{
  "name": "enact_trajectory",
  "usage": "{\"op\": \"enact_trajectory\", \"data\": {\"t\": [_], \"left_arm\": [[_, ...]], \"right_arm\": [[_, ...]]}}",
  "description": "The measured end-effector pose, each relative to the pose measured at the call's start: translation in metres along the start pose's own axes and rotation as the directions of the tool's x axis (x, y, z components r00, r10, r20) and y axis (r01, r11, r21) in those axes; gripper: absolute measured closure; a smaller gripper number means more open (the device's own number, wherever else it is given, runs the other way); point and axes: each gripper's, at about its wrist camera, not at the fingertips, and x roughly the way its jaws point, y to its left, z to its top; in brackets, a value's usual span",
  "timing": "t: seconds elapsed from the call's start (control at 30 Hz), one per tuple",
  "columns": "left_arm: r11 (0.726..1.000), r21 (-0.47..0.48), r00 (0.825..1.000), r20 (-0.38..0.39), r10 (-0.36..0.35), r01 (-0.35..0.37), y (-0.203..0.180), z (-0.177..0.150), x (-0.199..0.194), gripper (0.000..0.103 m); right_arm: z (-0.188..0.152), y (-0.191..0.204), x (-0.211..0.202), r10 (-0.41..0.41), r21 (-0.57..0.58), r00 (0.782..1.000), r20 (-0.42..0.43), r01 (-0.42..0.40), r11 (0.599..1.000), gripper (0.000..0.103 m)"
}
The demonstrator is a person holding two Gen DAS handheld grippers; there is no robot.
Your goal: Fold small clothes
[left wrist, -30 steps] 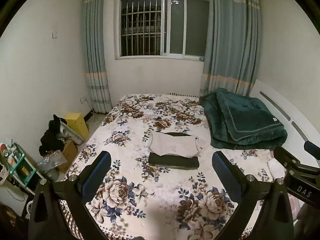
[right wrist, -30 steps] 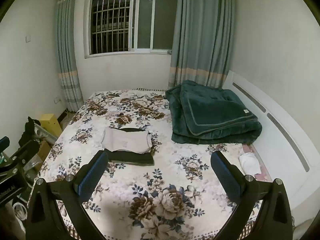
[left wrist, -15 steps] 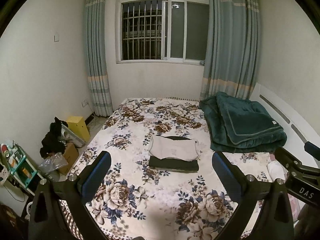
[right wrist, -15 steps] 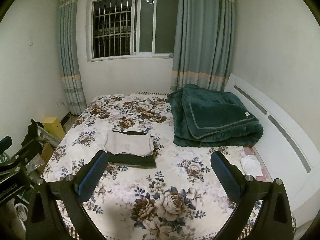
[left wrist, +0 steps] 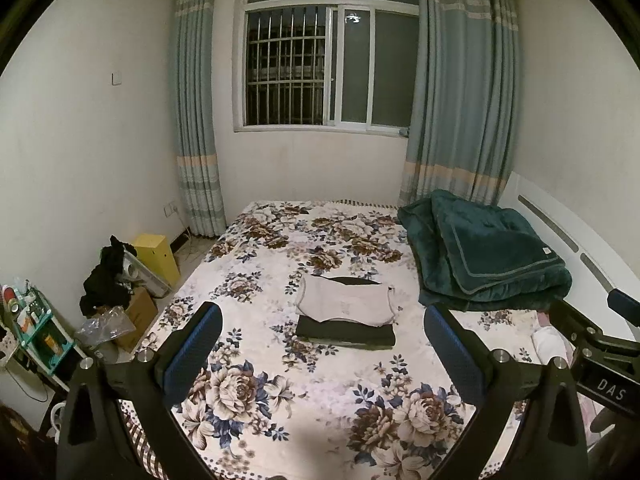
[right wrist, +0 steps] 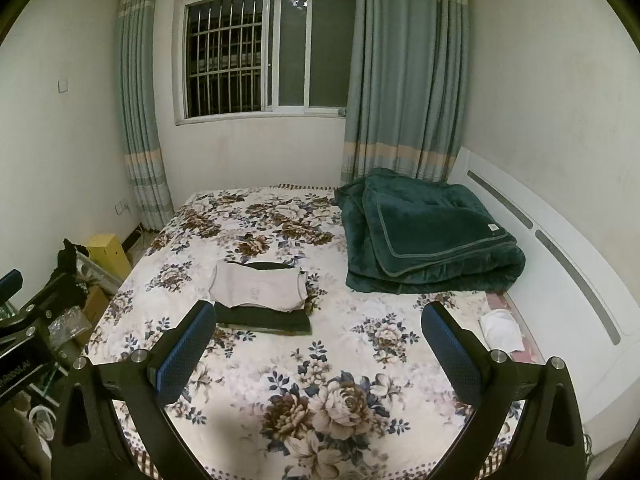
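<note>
Covering most of both views, the bed (left wrist: 320, 408) is spread with a floral sheet; a folded green blanket (left wrist: 492, 256) is piled at its right side, against the white headboard (right wrist: 560, 248); near the middle of the sheet a folded beige garment (left wrist: 346, 300) is stacked on a folded dark garment (left wrist: 344, 332), well apart from both tools; a small white cloth (right wrist: 502, 328) is seen by the headboard; the left gripper (left wrist: 322, 356) and the right gripper (right wrist: 318, 354) are held above the near edge of the bed, each with fingers spread wide and nothing between them.
</note>
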Motion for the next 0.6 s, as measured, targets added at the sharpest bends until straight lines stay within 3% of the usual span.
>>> {"op": "enact_trajectory", "data": {"t": [0.6], "left_arm": [[1.0,-0.014,1.0,0.015,0.005,-0.005,-0.008,0.0,-0.014,0.0]], "right_arm": [[0.001,0.0,-0.008,-0.001,0.005,1.0,0.01,0.001,1.0,0.0]]}}
